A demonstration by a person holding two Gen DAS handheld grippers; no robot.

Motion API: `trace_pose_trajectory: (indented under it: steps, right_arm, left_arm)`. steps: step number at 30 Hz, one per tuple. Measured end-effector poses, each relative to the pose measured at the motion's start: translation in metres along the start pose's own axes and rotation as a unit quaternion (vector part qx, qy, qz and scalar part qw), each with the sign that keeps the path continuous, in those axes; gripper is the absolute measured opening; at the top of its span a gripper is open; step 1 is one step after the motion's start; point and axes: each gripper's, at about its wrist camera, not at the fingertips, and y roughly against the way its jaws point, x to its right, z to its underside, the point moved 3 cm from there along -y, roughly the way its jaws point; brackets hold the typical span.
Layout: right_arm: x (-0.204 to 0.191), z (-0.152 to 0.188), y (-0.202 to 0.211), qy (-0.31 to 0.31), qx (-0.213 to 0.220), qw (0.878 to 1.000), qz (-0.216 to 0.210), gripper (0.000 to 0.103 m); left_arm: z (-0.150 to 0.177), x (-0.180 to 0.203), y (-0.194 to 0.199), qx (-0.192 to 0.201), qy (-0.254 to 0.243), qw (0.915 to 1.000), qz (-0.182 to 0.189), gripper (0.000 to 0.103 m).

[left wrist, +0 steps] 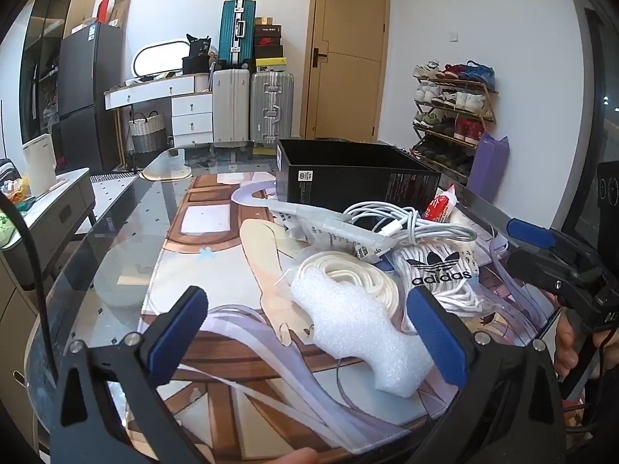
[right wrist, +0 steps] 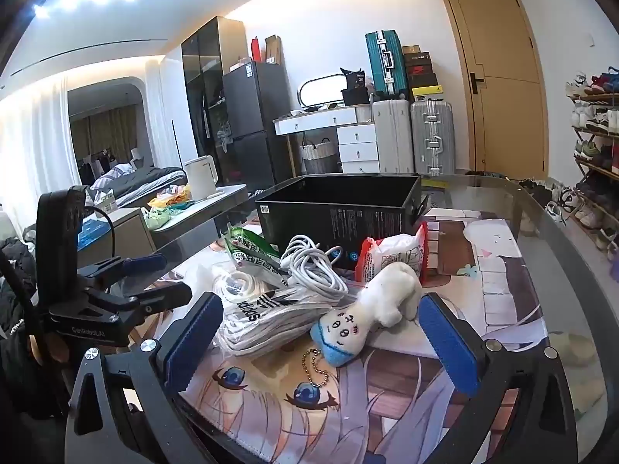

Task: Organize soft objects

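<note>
On a printed desk mat lies a pile of soft items. In the left wrist view, a white foam wrap piece (left wrist: 359, 332) lies between the open jaws of my left gripper (left wrist: 309, 328), with a coil of white laces (left wrist: 356, 274), an adidas lace bag (left wrist: 441, 274) and a white cable (left wrist: 410, 224) behind. In the right wrist view, a white plush keychain with a blue cap (right wrist: 367, 317) lies between the open jaws of my right gripper (right wrist: 321, 332). An open black box (right wrist: 340, 212) stands behind the pile. Both grippers are empty.
A red-and-white snack packet (right wrist: 394, 255) and a green packet (right wrist: 251, 251) lie by the box. The right gripper shows at the right of the left wrist view (left wrist: 549, 259). The glass table edge (right wrist: 561, 239) curves on the right; a shoe rack (left wrist: 452, 112) stands beyond.
</note>
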Motion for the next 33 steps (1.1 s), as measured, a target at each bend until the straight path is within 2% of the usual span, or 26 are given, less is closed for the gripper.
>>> trace_pose_trajectory:
  steps: [1,8,12,33]
  right_arm:
    - [-0.0020,0.0005,-0.0016,0.014,-0.009,1.000,0.009,0.103]
    - [-0.0040,0.0004,0.0003,-0.001,-0.006,1.000,0.009,0.103]
    - [-0.0068,0.0057,-0.0078,0.013,-0.013,1.000,0.006,0.103]
    - [-0.0031,0.0036,-0.0087,0.006,-0.017,1.000,0.001,0.103]
  left_arm:
    - [0.0000,0.0001,0.0003,0.001,0.000,1.0000,0.001,0.103]
    - [0.0004,0.0035,0.0047,0.003,-0.016,0.9999,0.001,0.103]
    - [-0.0014,0.0012,0.0053,0.002,-0.020,0.9998,-0.001,0.103]
    - [0.0017,0.0043,0.0019,0.003,-0.019,0.9998,-0.002,0.103]
